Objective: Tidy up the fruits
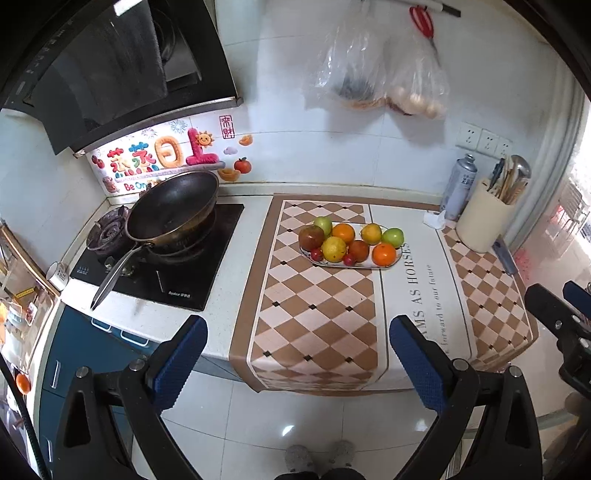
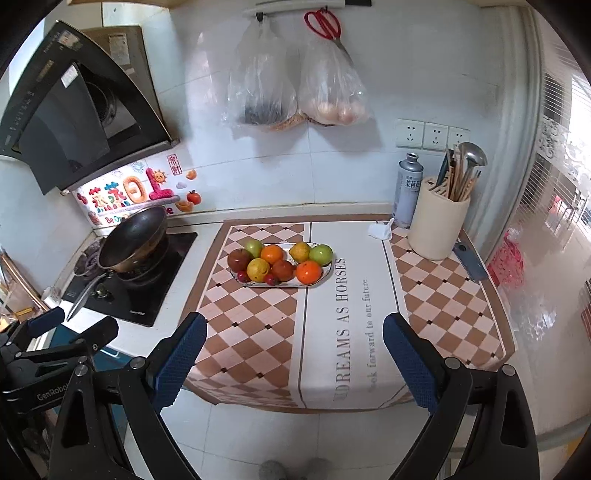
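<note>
From the left wrist camera, the left gripper (image 1: 297,334) hangs out past the counter's front edge, above the floor tiles, its blue-padded fingers spread wide with nothing between them. Well ahead of it, a plate (image 1: 395,260) heaped with fruit sits on the checkered mat (image 1: 314,325): two oranges (image 1: 384,254), two green apples (image 1: 392,237), a dark red apple (image 1: 311,237), yellow citrus and a couple of small red fruits, all touching one another. To the left a wok (image 1: 173,206) rests on the stove (image 1: 177,280); to the right stands a cream utensil holder (image 1: 482,225) beside a spray can (image 1: 460,186), and the right gripper shows at the far right edge. From the right wrist camera, the right gripper (image 2: 295,332) is likewise held short of the counter, fingers wide apart and holding nothing. The fruit plate (image 2: 321,278) lies straight ahead on the mat, nearer the wok (image 2: 133,236) than the utensil holder (image 2: 437,229). Two plastic bags (image 2: 295,88) and red scissors (image 2: 324,23) hang on the wall above.
</note>
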